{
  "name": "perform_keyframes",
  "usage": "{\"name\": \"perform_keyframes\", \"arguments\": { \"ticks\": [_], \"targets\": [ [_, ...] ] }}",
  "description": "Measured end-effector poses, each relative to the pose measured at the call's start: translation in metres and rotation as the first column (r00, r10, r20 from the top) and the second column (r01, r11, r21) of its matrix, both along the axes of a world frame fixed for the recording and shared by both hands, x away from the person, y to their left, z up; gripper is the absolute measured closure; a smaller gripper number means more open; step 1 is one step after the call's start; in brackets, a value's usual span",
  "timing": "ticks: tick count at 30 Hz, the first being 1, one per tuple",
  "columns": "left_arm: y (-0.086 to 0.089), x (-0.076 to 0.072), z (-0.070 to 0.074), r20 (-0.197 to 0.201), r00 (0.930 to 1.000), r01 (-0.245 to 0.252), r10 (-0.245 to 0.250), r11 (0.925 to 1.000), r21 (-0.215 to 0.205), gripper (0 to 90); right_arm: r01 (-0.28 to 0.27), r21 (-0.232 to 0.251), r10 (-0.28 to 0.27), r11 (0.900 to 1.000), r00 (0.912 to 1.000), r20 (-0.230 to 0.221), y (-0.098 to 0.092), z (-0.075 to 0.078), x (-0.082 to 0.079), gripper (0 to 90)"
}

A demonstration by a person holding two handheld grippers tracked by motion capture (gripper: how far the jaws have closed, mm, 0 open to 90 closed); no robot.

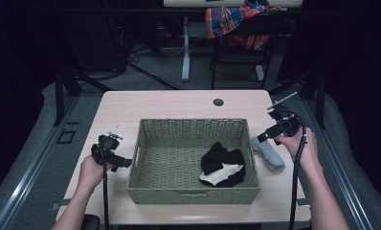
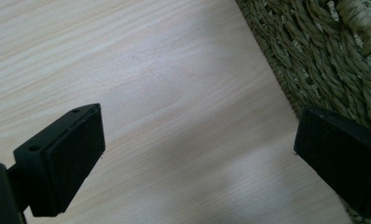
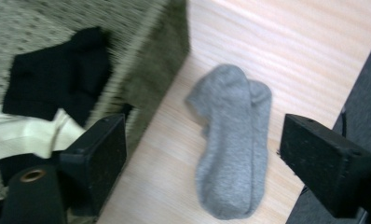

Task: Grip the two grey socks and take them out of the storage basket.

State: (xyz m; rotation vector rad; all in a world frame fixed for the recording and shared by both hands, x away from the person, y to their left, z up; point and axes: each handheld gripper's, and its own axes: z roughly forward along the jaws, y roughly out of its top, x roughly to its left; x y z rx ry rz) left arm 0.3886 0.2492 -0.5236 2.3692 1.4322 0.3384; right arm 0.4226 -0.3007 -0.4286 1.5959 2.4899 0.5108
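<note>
Your right gripper (image 3: 204, 154), jaws wide and empty, hangs right over the grey sock (image 3: 232, 140) lying flat beside the basket (image 1: 252, 158), long axis running straight away between the jaws, so it's nearer than your open, empty left gripper (image 1: 124, 162).

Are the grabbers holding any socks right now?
No. Both are open and empty: the right hand-held gripper hangs above the grey sock on the table, the left hand-held gripper over bare wood.
</note>
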Motion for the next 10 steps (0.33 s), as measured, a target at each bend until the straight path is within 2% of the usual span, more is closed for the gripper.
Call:
{"name": "perform_keyframes", "arguments": {
  "ticks": [4,6,10],
  "targets": [
    [0.0,0.0,0.0,0.0,1.0,0.001,-0.001,1.0,0.0,1.9,-0.049,-0.016,0.05,0.999,0.9985,0.025,0.018,0.01,-0.007,10.2],
    [0.0,0.0,0.0,0.0,1.0,0.001,-0.001,1.0,0.0,1.9,-0.083,-0.033,0.084,0.996,0.9962,0.024,0.028,0.013,-0.009,7.6],
    [0.0,0.0,0.0,0.001,1.0,0.002,-0.002,1.0,0.0,1.9,-0.129,-0.034,0.13,0.991,0.9909,0.035,0.044,0.016,-0.014,6.2]
  ]
}}
